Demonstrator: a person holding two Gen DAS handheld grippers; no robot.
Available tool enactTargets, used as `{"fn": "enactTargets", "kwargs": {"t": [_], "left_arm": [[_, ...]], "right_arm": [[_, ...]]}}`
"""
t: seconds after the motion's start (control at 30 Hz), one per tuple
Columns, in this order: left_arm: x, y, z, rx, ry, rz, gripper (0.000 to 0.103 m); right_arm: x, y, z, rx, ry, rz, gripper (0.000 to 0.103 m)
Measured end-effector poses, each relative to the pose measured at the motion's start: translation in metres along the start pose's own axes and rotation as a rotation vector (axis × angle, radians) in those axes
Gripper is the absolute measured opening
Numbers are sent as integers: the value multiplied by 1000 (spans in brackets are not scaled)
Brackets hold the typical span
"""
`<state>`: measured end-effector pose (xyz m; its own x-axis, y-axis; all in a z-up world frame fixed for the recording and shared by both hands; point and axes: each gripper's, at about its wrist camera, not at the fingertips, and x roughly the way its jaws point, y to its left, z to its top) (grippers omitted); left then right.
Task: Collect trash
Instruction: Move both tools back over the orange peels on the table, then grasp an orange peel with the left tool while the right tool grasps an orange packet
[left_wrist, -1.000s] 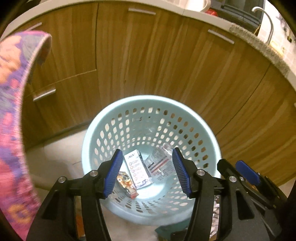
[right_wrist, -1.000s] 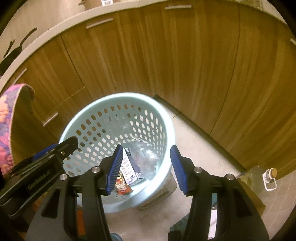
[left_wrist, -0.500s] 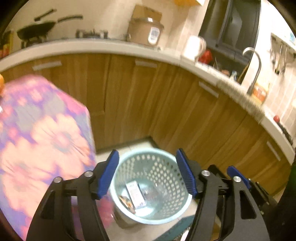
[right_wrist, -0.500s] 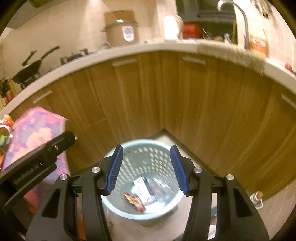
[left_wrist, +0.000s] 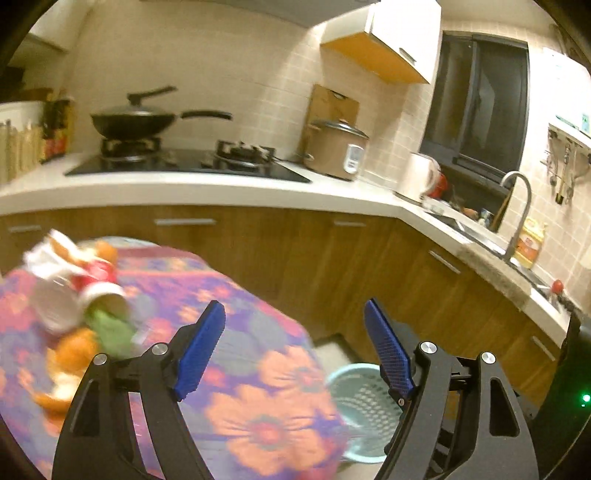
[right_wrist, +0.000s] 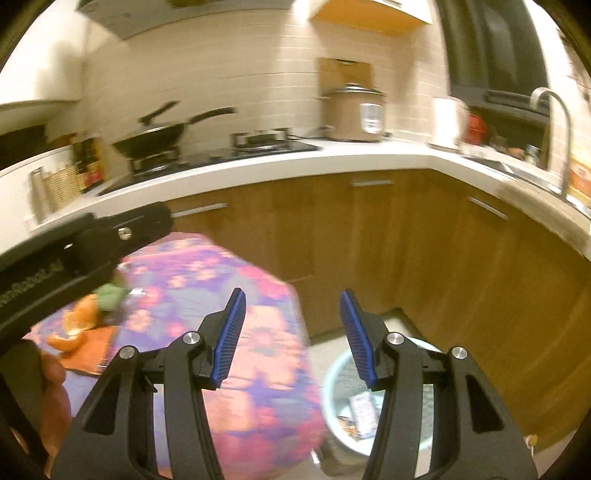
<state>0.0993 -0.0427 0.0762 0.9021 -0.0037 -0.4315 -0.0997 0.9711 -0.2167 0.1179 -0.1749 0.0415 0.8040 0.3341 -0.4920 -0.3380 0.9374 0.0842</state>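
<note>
On the desk's (left_wrist: 280, 373) flowered cloth, at its left end, lies the blurred trash (left_wrist: 79, 306): cups, orange peel, something green. The left gripper (left_wrist: 295, 350) hangs over the cloth, its fingers (left_wrist: 201, 345) wide, opening, with nothing between them. The right gripper (right_wrist: 291, 332) stands about half open, empty, above the desk's right edge. Right of that edge, on open floor before the cabinets, stands the pale basket (right_wrist: 334, 387), wrappers inside.

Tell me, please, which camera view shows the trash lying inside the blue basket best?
The right wrist view: it looks into the blue basket, where wrappers show at the bottom. In the left wrist view the basket is partly hidden behind the tablecloth and a claw finger, and nothing inside shows.
</note>
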Motion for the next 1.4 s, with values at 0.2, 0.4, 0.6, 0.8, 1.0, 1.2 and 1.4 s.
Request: {"fn": "enactTargets", "kwargs": {"t": [0.2,0.4,0.6,0.8,1.0,1.2,1.4], "left_arm": [[-33,64,11,41,-20,55,78],[-57,134,10,76,-17,118,78],[-68,198,0,63,2,154,79],[-59,246,-19,36,100,113,79],[-31,271,-47,-23,238,36,79],[-6,270,-56,-38,328,5,74],[15,266,-60,-27,380,12,67]], "right_arm": [[8,72,-5,-78,33,103,49],[27,130,-20,-93,87,203,49],[43,175,-40,-132,150,251,49],[62,197,-55,-142,218,254,49],[75,209,-66,-175,274,224,49],[85,209,-68,-169,319,199,51],[89,211,-70,-176,336,187,51]]}}
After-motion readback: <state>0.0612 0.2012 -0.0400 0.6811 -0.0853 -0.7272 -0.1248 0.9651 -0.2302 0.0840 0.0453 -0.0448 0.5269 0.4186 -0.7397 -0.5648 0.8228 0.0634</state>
